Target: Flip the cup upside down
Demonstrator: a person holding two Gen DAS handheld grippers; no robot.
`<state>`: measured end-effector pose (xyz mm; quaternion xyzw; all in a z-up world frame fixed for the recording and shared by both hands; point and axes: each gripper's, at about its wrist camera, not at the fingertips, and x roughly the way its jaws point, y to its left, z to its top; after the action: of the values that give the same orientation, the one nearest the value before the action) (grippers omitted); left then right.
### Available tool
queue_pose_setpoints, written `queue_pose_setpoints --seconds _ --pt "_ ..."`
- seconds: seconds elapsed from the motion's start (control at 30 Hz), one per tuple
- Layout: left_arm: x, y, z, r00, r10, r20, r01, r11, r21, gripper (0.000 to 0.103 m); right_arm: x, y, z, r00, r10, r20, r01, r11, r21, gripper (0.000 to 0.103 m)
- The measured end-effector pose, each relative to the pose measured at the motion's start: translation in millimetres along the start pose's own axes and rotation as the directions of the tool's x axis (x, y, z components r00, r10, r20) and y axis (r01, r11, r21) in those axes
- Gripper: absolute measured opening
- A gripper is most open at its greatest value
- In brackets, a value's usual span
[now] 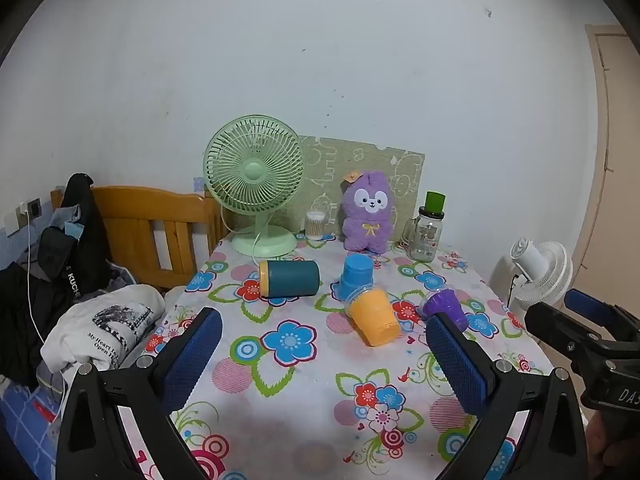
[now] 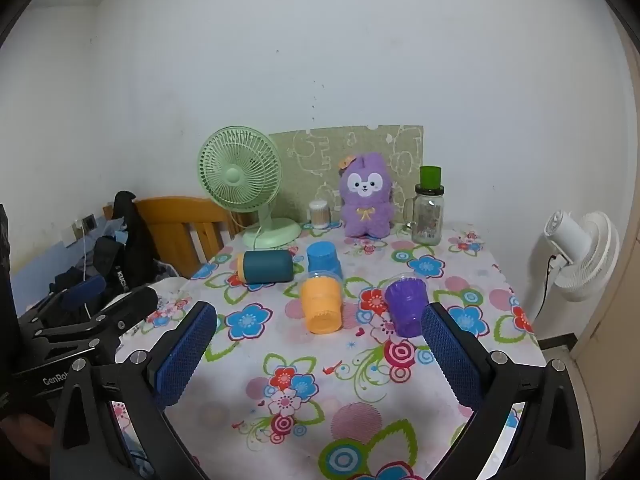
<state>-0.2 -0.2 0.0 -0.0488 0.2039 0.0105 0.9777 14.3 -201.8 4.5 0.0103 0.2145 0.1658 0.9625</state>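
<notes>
1. Left wrist view: left tongs [image 1: 324,356] gape wide, empty, above the surface [image 1: 304,408].
2. Right wrist view: right tongs [image 2: 320,354] likewise wide; orange cup [image 2: 322,306] lies tipped at 12 o'clock, purple cup [image 2: 405,307] at 1 o'clock.
3. Risk: the crowding blue cup [image 2: 323,258] may be knocked; round cups may roll.

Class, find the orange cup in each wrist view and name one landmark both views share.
Left wrist view: orange cup lies on its side, right of centre.
Right wrist view: orange cup lies at centre.
Shared landmark: the blue cup just behind it.
</notes>
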Motion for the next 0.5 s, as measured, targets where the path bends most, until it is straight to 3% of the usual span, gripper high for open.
queue_pose_setpoints --seconds 0.5 --pt "1.6 -1.4 0.3 1.0 -0.008 -0.012 0.008 1.0 -0.012 0.103 -3.3 -2.9 1.1 1.0 0.004 -0.005 -0.004 1.0 0.026 0.103"
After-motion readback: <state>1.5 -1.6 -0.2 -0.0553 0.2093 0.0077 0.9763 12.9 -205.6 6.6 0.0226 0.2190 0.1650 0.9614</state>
